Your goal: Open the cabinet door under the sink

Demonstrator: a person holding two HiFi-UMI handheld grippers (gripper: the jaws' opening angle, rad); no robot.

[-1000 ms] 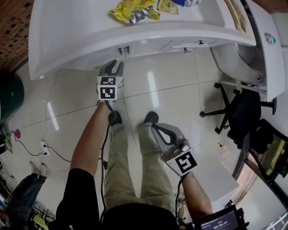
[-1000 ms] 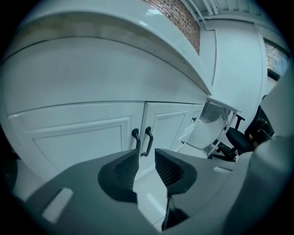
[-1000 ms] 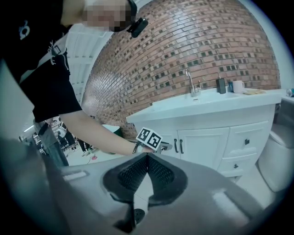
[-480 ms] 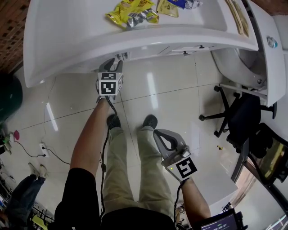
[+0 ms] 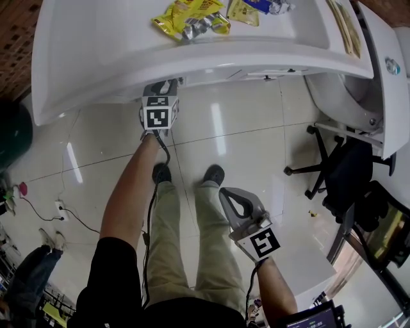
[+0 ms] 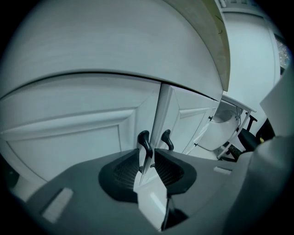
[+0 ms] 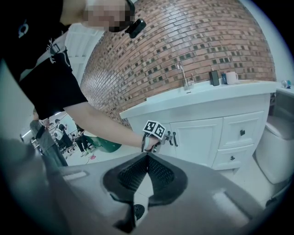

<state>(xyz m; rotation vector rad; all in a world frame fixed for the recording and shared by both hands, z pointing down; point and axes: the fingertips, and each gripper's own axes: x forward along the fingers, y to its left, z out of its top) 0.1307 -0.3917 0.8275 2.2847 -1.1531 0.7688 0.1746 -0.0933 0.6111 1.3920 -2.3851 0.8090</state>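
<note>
White panelled cabinet door (image 6: pixel 69 137) under the countertop (image 5: pixel 115 51), lying flush with its neighbour door (image 6: pixel 190 117). It carries a dark handle (image 6: pixel 144 141), with a second handle (image 6: pixel 166 137) just beside it. Left gripper (image 6: pixel 148 158) is up against the door, its jaws drawn in to a narrow slot with the dark handle caught between them. Right gripper (image 5: pixel 225 192) hangs low beside the person's leg, well apart from the cabinet, jaws pressed together and holding nothing. Yellow snack packets (image 5: pixel 189 16) lie on the countertop.
</note>
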